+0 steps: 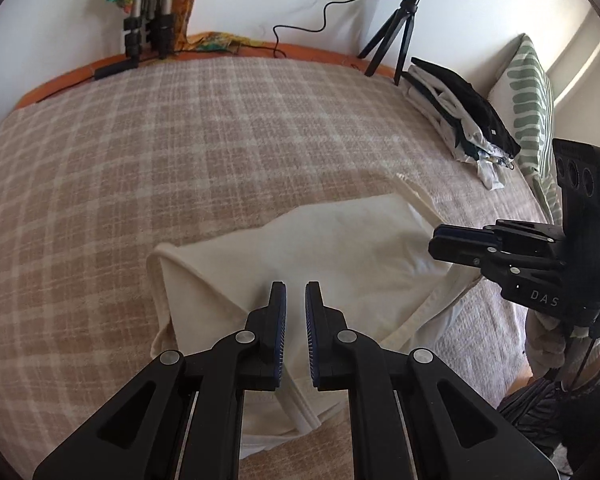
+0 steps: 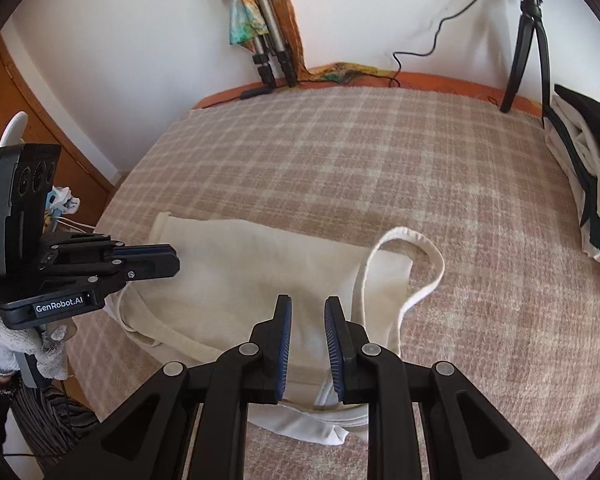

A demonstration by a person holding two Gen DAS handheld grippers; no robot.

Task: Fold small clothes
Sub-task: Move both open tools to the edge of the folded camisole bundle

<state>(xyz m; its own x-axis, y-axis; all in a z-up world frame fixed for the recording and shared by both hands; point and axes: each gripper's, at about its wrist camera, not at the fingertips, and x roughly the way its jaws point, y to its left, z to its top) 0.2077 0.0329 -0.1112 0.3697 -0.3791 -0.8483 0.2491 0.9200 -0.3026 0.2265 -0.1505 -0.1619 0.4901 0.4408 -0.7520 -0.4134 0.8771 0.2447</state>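
**Two grippers poised over a cream garment, neither holding it**

Two grippers hover above one cream garment (image 2: 260, 280) lying partly folded on the plaid blanket (image 1: 180, 140). Farthest left, the left gripper (image 1: 296, 294) has its jaws parted a little with nothing between them; the cloth lies directly under and ahead of its tips, a rounded folded corner off to its left. In the right wrist view its fingers look nearly pressed together from the side, so the gap is narrow. That stance reads as ready to pinch the near edge.

Moving right, the right gripper (image 2: 308, 308) is spread slightly wider, also empty, above the garment's near hem. A loose strap (image 2: 416, 248) loops out just ahead and to its right, lying on the blanket; likely it needs tucking in before the next fold, which would explain why this gripper sits beside it.

Well beyond the right gripper, to its right, a stack of folded clothes (image 1: 460, 112) lies by a striped pillow (image 1: 528, 100), probably where finished pieces go.
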